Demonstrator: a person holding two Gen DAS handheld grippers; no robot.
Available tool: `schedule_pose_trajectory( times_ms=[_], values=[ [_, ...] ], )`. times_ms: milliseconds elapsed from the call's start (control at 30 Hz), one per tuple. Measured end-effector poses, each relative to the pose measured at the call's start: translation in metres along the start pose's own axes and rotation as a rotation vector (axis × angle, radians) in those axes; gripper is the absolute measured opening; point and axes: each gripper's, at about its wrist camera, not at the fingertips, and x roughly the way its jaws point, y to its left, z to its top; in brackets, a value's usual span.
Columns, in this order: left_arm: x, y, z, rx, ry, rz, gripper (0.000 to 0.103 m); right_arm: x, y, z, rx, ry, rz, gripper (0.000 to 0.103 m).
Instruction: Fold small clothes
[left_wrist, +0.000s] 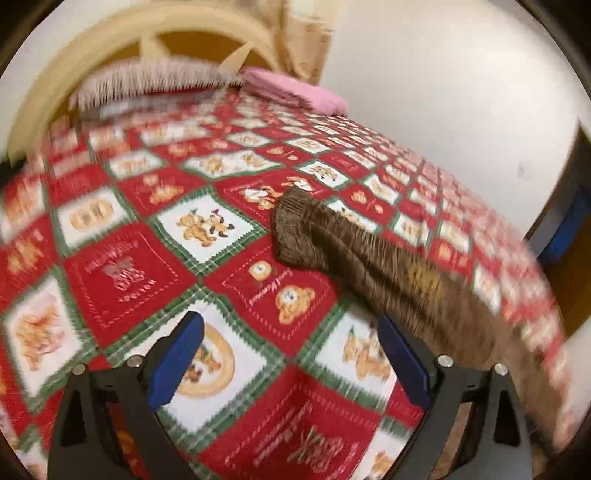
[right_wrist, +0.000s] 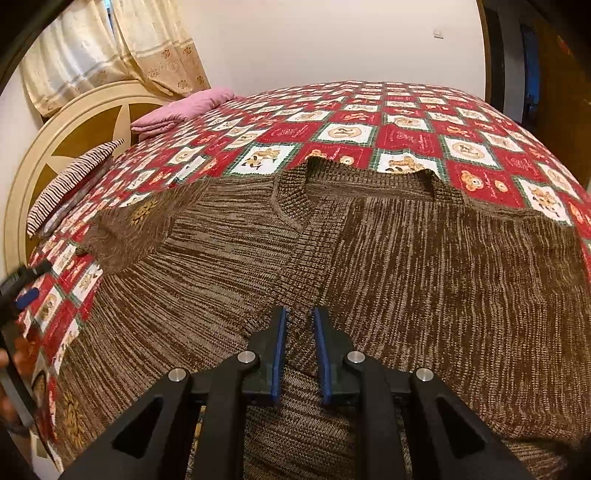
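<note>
A brown knitted cardigan lies spread flat on the red patchwork bedspread, neck toward the far side. Its left sleeve is folded inward over the body. My right gripper hovers low over the cardigan's ribbed front band, jaws a narrow gap apart with knit showing between them; whether it pinches the fabric is unclear. In the left wrist view the sleeve and cuff lie on the bedspread ahead and to the right. My left gripper is open and empty above the bedspread. It also shows at the right wrist view's left edge.
A folded pink cloth and a striped pillow lie near the round cream headboard. Curtains hang behind it. A white wall runs past the bed's far edge, with dark furniture at right.
</note>
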Motion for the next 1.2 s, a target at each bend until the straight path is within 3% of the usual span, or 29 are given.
schedule_pose_trajectory(
  times_ms=[33,133,233,333,400,500,533,600,633,733,867,1000,1100,1200],
  values=[
    [0.008,0.01,0.009,-0.076,0.022,-0.024,0.096,0.001,0.001,-0.001,-0.001,0.0,-0.001,0.017],
    [0.026,0.024,0.024,-0.21,0.019,-0.074,0.079,0.003,-0.001,0.002,0.012,0.001,0.013,0.017],
    [0.053,0.019,0.033,-0.25,0.053,-0.168,0.062,0.005,-0.004,0.003,0.034,0.002,0.036,0.017],
    [0.073,0.008,0.035,-0.278,0.088,-0.198,0.06,0.006,-0.007,0.003,0.051,0.003,0.052,0.017],
    [0.088,0.005,0.03,-0.311,0.113,-0.162,0.06,0.006,-0.008,0.003,0.056,0.002,0.057,0.017],
    [0.092,0.0,0.028,-0.308,0.075,-0.158,0.056,0.006,-0.008,0.003,0.056,0.002,0.057,0.017],
    [0.094,-0.002,0.029,-0.29,0.071,-0.151,0.051,0.006,-0.008,0.003,0.056,0.002,0.057,0.017],
    [0.101,-0.002,0.029,-0.276,0.079,-0.148,0.018,0.006,-0.008,0.003,0.056,0.003,0.057,0.017],
    [0.108,0.003,0.029,-0.298,0.101,-0.162,0.009,0.006,-0.008,0.003,0.056,0.003,0.057,0.017],
    [0.111,0.012,0.032,-0.326,0.101,-0.218,0.008,0.006,-0.008,0.003,0.057,0.003,0.059,0.017],
    [0.095,-0.002,0.048,-0.191,0.045,-0.173,0.008,0.007,-0.009,0.003,0.062,0.002,0.065,0.017],
    [0.062,-0.016,0.073,-0.13,-0.056,-0.241,0.007,0.006,-0.01,0.003,0.068,0.0,0.07,0.017],
    [0.035,-0.045,0.083,-0.014,-0.121,-0.281,0.007,0.007,-0.01,0.003,0.075,-0.001,0.077,0.017],
    [0.027,-0.056,0.08,-0.004,-0.128,-0.335,0.007,0.007,-0.011,0.003,0.083,-0.003,0.083,0.017]
  ],
)
